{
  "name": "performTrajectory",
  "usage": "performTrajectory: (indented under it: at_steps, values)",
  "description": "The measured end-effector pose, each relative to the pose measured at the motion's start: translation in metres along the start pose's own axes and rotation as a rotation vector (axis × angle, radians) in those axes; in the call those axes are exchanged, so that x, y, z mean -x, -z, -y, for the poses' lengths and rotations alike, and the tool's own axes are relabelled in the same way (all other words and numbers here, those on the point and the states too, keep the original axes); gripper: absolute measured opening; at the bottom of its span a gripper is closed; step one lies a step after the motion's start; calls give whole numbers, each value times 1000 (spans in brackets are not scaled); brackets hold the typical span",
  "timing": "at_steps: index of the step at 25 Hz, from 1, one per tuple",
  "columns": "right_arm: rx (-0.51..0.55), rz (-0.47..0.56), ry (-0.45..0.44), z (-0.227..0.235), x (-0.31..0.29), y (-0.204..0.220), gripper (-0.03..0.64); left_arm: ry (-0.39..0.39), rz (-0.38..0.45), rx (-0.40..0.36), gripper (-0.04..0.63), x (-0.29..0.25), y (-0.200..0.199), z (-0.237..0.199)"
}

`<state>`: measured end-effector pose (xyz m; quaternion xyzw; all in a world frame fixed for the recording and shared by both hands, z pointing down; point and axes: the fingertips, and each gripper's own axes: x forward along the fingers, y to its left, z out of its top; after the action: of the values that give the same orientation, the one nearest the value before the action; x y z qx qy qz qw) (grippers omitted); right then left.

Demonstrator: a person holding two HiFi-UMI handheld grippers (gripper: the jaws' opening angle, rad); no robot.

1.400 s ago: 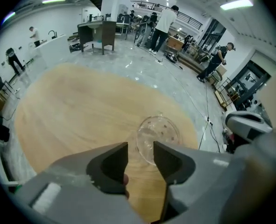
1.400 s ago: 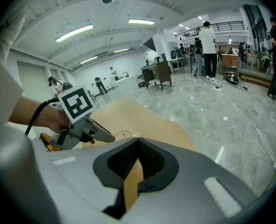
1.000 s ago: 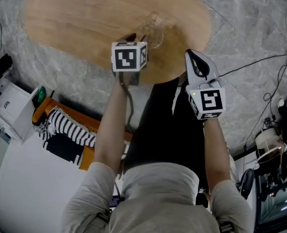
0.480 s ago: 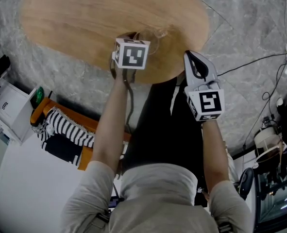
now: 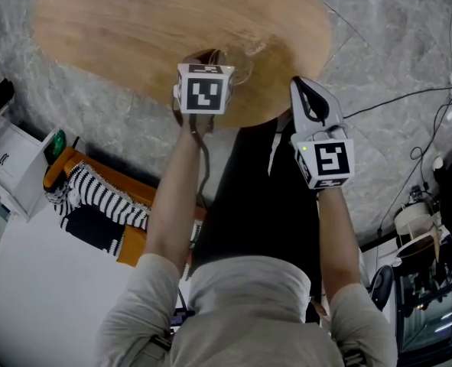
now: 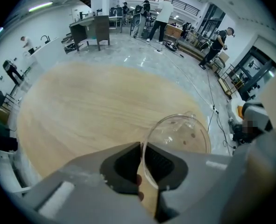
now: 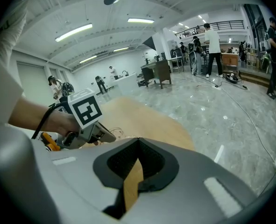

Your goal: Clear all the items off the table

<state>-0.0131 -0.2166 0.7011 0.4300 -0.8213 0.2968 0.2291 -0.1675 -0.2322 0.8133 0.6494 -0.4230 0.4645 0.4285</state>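
Clear glass bowl [image 6: 182,134] sits at the near edge of the oval wooden table [image 5: 126,21], close to the person. Left gripper [image 6: 141,149]: jaws have just been closing and now pinch the bowl's rim, one pad inside, one outside. The bowl seems to rest on the tabletop, though this is hard to confirm. Right gripper [image 7: 138,148]: jaws together, nothing between them, just off the table's edge, beside the left.

Left gripper [image 6: 142,148] just clamped glass bowl [image 6: 177,134]; right gripper [image 7: 138,142] closed, empty.
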Motion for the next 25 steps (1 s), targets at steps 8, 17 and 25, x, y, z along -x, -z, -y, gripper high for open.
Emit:
performTrajectory:
  at_steps: [8, 17, 25]
  values:
    - [40, 16, -20, -7, 13, -13, 6, 24, 81, 36, 43, 38, -1, 26]
    - [134, 86, -66, -27, 60, -75, 6, 20, 168, 64, 43, 112, -5, 66]
    - [206, 148, -95, -44, 126, -130, 6, -3, 269, 92, 43, 194, -17, 100]
